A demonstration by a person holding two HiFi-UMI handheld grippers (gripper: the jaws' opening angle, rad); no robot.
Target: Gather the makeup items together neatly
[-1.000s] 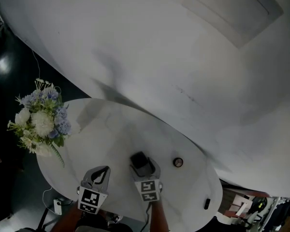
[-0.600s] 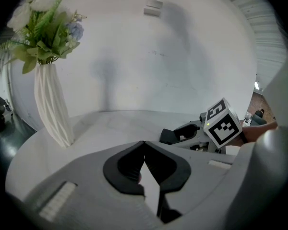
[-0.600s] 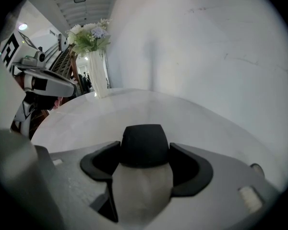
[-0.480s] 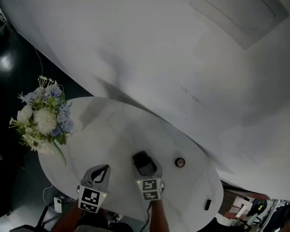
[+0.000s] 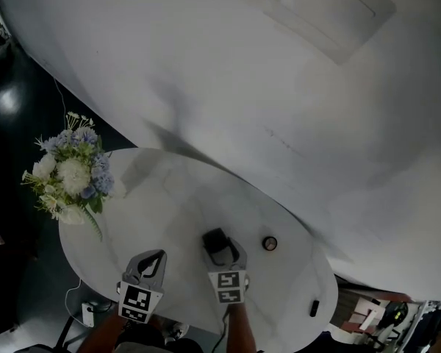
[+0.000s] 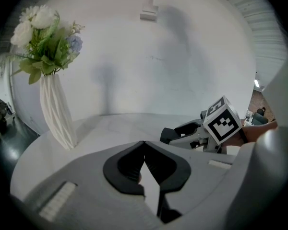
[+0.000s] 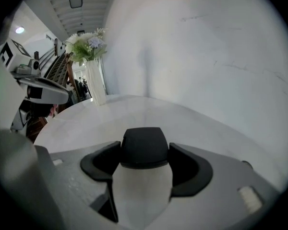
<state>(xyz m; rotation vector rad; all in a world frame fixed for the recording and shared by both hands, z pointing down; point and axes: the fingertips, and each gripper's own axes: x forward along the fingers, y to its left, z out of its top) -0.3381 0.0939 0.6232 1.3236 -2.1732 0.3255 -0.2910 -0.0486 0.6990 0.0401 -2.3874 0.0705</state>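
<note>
Right gripper (image 7: pixel 145 164) fingers just closed snugly on the case (image 7: pixel 144 145), apparently gripped; ready to shift. Left gripper (image 6: pixel 144 145) fingers shut, empty

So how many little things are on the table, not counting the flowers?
3. A black case sits between the right gripper's jaws, a small round pot lies just right of it, and a small dark item lies near the table's right edge. More may be hidden from view.
</note>
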